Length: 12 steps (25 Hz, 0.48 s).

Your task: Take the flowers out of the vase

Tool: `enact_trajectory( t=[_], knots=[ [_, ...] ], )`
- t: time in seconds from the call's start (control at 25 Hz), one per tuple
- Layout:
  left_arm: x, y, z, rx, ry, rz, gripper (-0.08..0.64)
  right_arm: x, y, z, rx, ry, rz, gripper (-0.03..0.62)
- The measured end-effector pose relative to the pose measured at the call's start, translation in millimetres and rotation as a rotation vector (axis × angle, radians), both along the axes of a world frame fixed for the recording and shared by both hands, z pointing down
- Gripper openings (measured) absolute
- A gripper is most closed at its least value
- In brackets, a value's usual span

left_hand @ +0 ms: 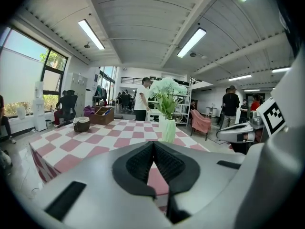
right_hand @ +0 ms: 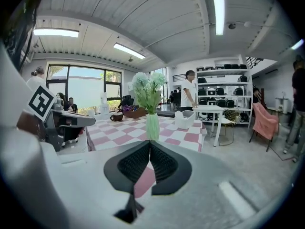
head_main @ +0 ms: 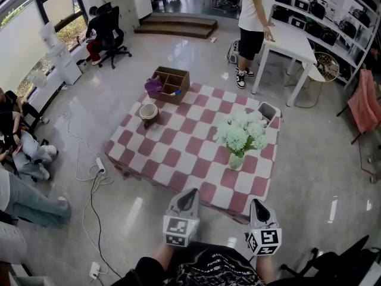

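A low counter (head_main: pixel 178 154) under a pink-and-white checked cloth stands on a glossy floor (head_main: pixel 309 159) in a large workroom, with windows (head_main: pixel 36 16) at the left and a white desk (head_main: pixel 292 40) beyond. The pale flowers (head_main: pixel 241 133) stand in the vase (head_main: pixel 236 161) on the counter's right side, stems vertical, heads up. The left tongs (head_main: pixel 190 192) and right tongs (head_main: pixel 258 204) are both closed tight on nothing, short of the near edge.
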<state>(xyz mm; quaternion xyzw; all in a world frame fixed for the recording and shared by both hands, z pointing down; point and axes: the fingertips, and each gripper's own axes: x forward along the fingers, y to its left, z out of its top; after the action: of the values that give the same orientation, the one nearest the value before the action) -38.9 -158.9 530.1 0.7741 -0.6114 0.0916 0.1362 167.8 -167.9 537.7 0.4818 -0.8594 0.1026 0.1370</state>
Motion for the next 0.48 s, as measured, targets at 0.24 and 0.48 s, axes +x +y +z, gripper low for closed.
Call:
enact_trajectory(
  t=[0.24,0.48],
  knots=[
    [-18,-39,-5,0.003,0.006,0.055,0.011,-18,-30,-2,-0.006,0.003,0.049,0.008],
    [-39,-76,-8,0.006,0.016,0.100,0.011,-34,-53,-4,-0.005,0.004,0.103,0.008]
  ],
)
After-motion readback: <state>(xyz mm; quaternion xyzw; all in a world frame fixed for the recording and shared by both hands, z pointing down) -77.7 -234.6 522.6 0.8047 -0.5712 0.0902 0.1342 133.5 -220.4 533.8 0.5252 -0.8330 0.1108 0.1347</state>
